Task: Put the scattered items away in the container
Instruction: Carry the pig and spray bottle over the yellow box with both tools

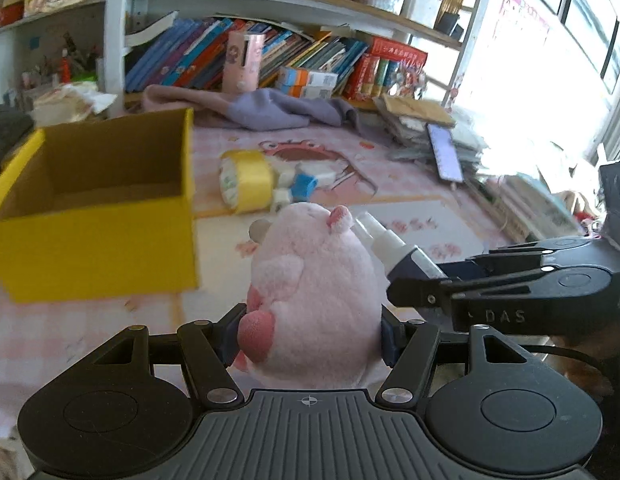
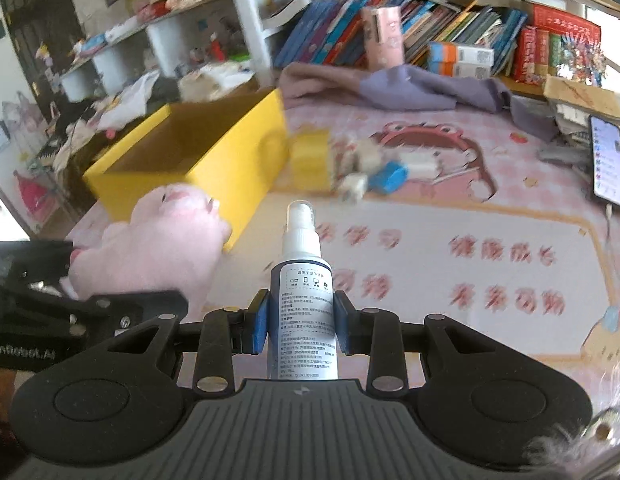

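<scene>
Left wrist view: the left gripper has its jaws clamped on a pink plush toy, held above a desk covered by a pink cartoon mat. An open yellow box stands toward the desk's left edge, empty as far as can be seen. Just beside the box lies a yellow tape roll with small blue and white items. The right gripper comes in from the right side, pinching a spray bottle.

Right wrist view: the right gripper is clamped on the spray bottle, nozzle pointing away. The plush toy sits at left in the left gripper, near the yellow box. A phone leans at the desk's right edge.
</scene>
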`<state>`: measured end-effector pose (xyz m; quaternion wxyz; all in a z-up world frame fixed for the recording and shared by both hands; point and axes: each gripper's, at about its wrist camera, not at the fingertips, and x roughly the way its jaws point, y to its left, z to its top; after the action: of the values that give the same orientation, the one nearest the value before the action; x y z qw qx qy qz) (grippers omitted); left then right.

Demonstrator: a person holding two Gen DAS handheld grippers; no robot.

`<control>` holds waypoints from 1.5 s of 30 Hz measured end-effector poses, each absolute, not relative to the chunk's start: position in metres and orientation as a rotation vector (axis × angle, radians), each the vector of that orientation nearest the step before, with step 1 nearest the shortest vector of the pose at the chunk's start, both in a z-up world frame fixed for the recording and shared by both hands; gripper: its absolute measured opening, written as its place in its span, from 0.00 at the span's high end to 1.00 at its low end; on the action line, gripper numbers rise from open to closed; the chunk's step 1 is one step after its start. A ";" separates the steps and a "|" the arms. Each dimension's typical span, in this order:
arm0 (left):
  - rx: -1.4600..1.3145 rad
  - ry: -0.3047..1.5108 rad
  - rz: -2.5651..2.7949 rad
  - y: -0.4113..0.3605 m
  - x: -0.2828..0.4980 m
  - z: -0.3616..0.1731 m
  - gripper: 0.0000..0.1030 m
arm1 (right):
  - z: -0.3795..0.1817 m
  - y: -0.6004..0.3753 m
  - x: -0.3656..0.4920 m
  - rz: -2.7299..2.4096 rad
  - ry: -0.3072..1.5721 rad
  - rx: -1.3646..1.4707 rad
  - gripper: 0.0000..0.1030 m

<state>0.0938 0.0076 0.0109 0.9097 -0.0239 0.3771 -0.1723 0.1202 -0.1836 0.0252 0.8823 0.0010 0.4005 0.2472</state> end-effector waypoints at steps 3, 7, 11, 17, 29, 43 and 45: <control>-0.055 0.778 -0.316 0.030 0.069 0.009 0.38 | 0.019 -0.160 0.096 0.530 0.844 -0.010 0.70; -0.101 0.787 -0.252 0.063 0.043 0.010 0.38 | 0.019 -0.129 0.073 0.570 0.868 -0.036 0.70; -0.129 0.797 -0.215 0.085 0.025 0.007 0.38 | 0.023 -0.101 0.057 0.618 0.867 -0.080 0.70; -0.175 0.783 -0.182 0.107 0.012 0.009 0.38 | 0.027 -0.080 0.042 0.653 0.862 -0.105 0.70; -0.157 0.791 -0.207 0.112 0.001 0.007 0.38 | 0.029 -0.068 0.028 0.655 0.861 -0.109 0.70; -0.167 0.807 -0.185 0.118 0.015 0.005 0.38 | 0.029 -0.050 0.037 0.701 0.870 -0.142 0.70; -0.172 0.811 -0.178 0.121 0.021 0.004 0.38 | 0.027 -0.048 0.043 0.705 0.873 -0.145 0.70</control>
<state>0.0207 0.1209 0.0037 0.9115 -0.0836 0.3933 -0.0864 0.0428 -0.0476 0.0275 0.8441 -0.0685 0.4137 0.3342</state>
